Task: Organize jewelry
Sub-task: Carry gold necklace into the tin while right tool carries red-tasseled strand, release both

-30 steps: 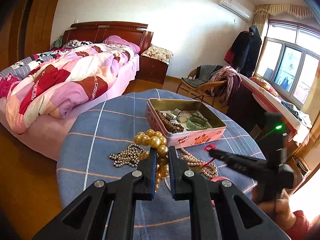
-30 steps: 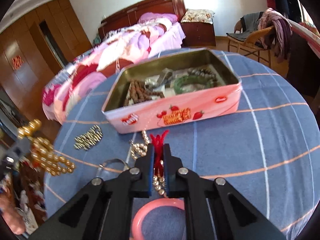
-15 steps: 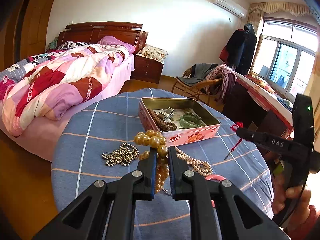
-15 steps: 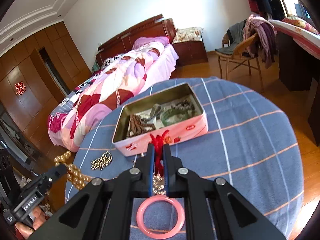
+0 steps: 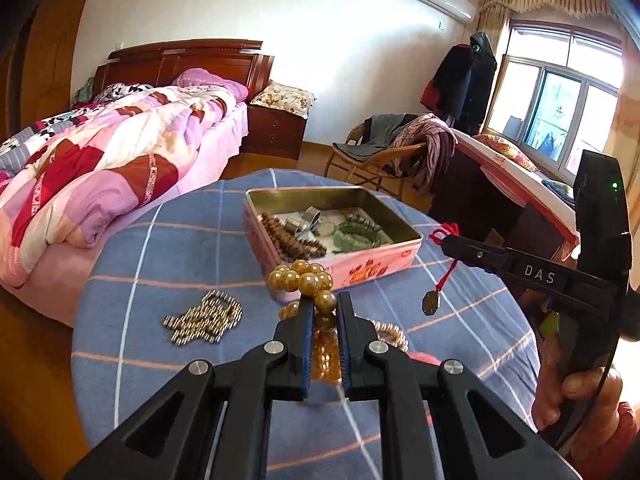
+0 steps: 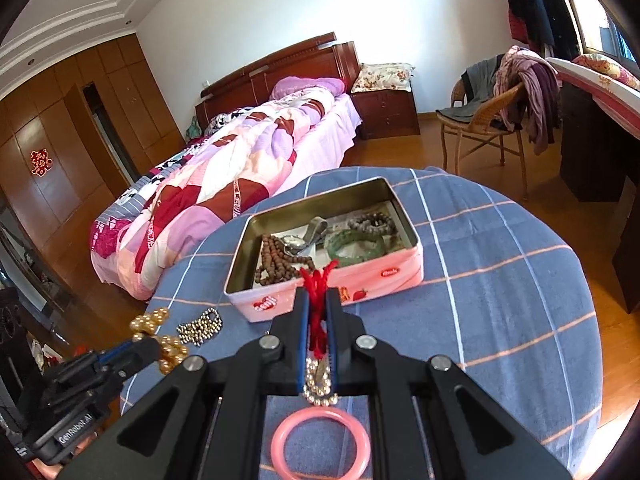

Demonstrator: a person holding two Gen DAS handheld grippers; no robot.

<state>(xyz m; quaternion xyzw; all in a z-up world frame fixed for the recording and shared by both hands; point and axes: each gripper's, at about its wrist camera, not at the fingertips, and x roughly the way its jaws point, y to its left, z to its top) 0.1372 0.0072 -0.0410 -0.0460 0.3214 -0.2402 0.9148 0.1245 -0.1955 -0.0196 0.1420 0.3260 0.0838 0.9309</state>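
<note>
My left gripper [image 5: 322, 304] is shut on a gold bead bracelet [image 5: 304, 278], held above the blue checked table; it also shows in the right wrist view [image 6: 160, 338]. My right gripper [image 6: 316, 296] is shut on a red cord necklace [image 6: 316, 280] whose pendant [image 5: 431, 303] hangs free over the cloth. It hovers just in front of the open pink tin [image 6: 384, 276], [image 5: 360, 268], which holds a brown bead string [image 6: 276, 260], a green bangle [image 6: 354, 244] and a watch.
On the blue tablecloth [image 6: 500, 280] lie a silver bead chain [image 5: 204, 318], a pearl strand [image 5: 390, 334] and a pink bangle [image 6: 320, 444]. A bed stands beyond the table to the left, a wicker chair and a desk to the right.
Both grippers have risen from the table with their pieces. The right one lifted the red cord necklace clear of the cloth and moved back; the tin now looks farther away.
</note>
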